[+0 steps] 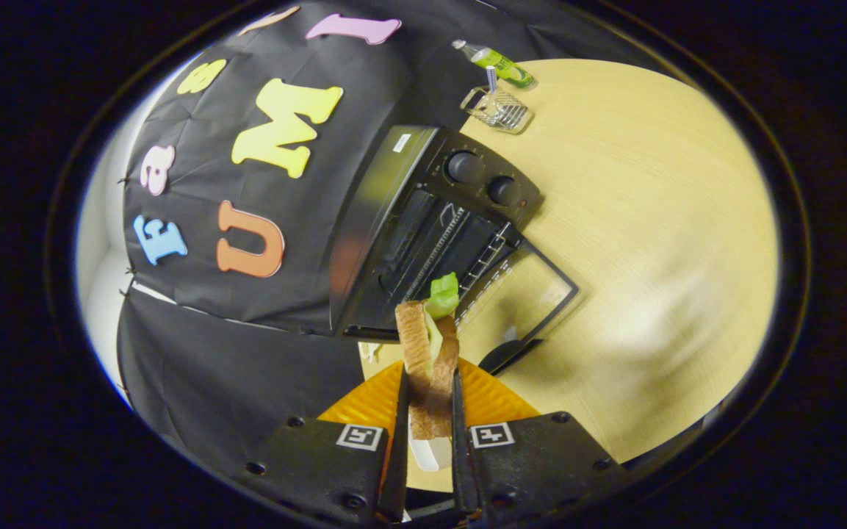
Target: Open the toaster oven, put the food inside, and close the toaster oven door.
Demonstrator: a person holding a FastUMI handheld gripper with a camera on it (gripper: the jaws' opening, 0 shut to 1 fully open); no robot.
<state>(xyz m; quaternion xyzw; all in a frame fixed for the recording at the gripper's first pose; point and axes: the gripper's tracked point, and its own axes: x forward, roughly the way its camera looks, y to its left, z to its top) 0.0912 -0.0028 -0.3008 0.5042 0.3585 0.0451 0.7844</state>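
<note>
Clamped in our hand-held gripper, lower centre, the sandwich hangs short of the open toaster oven; we judge its lettuce may snag the rack.

The toaster oven stood open at twelve o'clock beyond the jaws, its dropped door lying across the bench; its cavity was unobstructed.

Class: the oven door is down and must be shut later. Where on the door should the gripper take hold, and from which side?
Probably the handle bar on the free edge of the toaster oven door, farthest from the hinge, approached from the table side and lifted. The gripper is shut on the sandwich, so that goes in first.
</note>
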